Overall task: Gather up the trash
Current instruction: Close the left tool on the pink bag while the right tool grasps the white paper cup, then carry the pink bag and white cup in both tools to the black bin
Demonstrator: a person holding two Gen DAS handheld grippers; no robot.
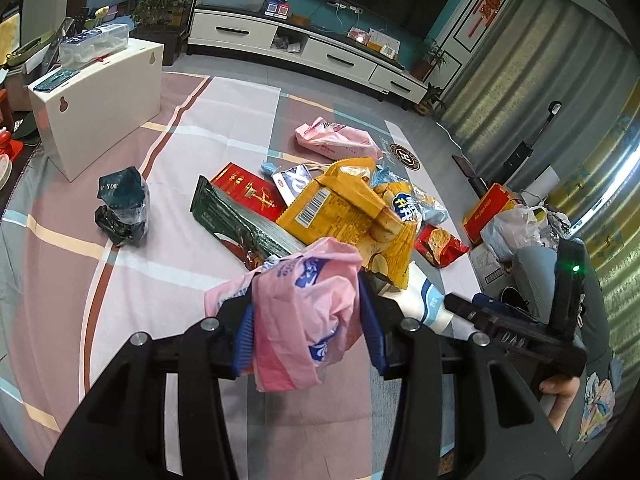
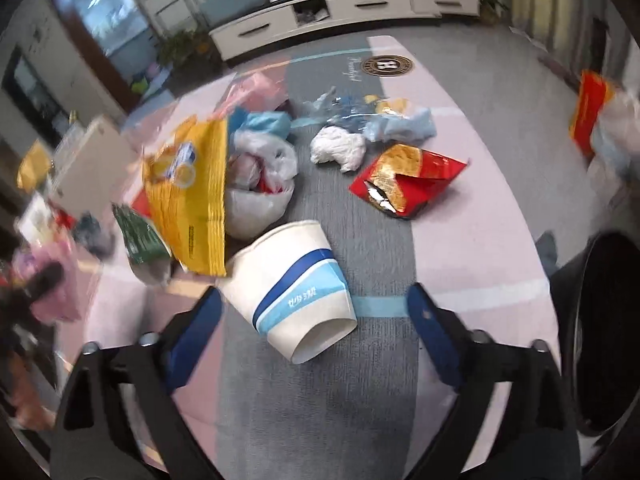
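In the left wrist view, the left gripper (image 1: pixel 306 320) is closed on a crumpled pink bag (image 1: pixel 308 312), lifted just in front of the pile of wrappers (image 1: pixel 340 208) on the blanket (image 1: pixel 120 280). In the right wrist view, the right gripper (image 2: pixel 316 332) stands wide open and holds nothing; a paper cup (image 2: pixel 296 288) lies on its side between the pads, at the near edge of the pile. The step seems to be gathering; next, the right jaws should probably close on the cup.

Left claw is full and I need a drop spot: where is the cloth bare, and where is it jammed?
Bare cloth lies between the white box and the pink wrapper, and in front of the dark green bag toward the left claw. Right view: the grey strip is free just beyond the paper cup, short of the red chip bag. The pile around the yellow bag is crowded.
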